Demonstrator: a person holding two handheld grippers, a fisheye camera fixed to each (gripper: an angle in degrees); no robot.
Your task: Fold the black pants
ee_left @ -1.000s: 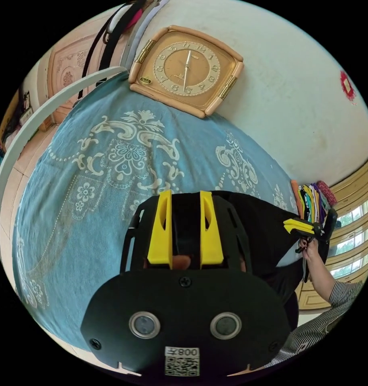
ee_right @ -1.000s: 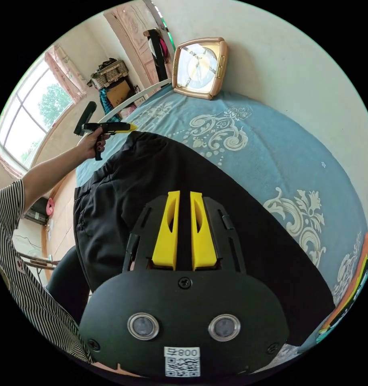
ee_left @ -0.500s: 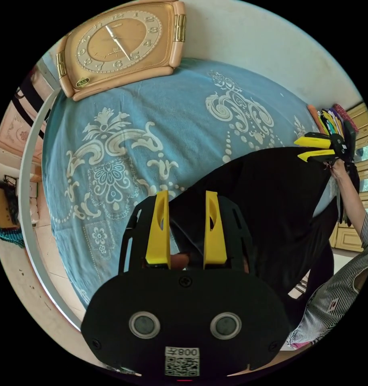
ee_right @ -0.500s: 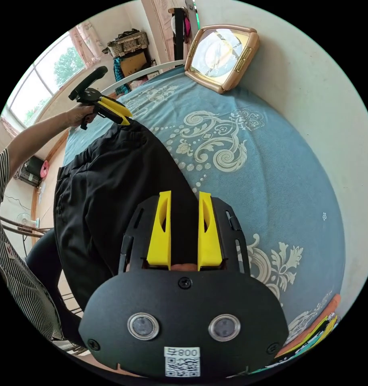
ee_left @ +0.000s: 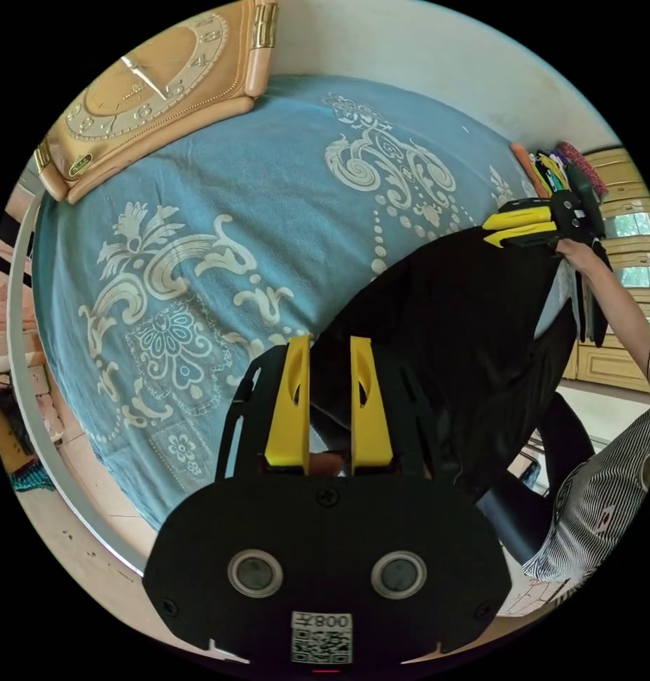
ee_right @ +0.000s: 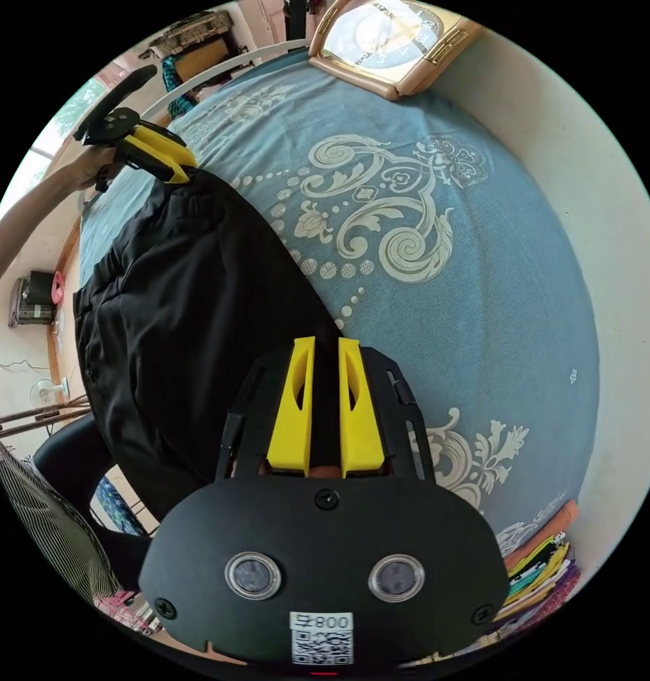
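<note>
The black pants (ee_right: 176,312) are stretched between the two grippers, draped from the bed's near edge out onto the blue patterned bedspread (ee_right: 438,234). This looks like the laying-out step before any fold: the next move calls for lowering both ends together so the cloth lands flat on the bed. The left gripper (ee_left: 325,397) has its yellow fingers (ee_left: 288,404) nearly closed on a pinch of black fabric; the right gripper (ee_right: 326,401) likewise clamps the other end. In the right gripper view the person's arm (ee_right: 27,206) reaches out level toward the bed's far corner
</note>
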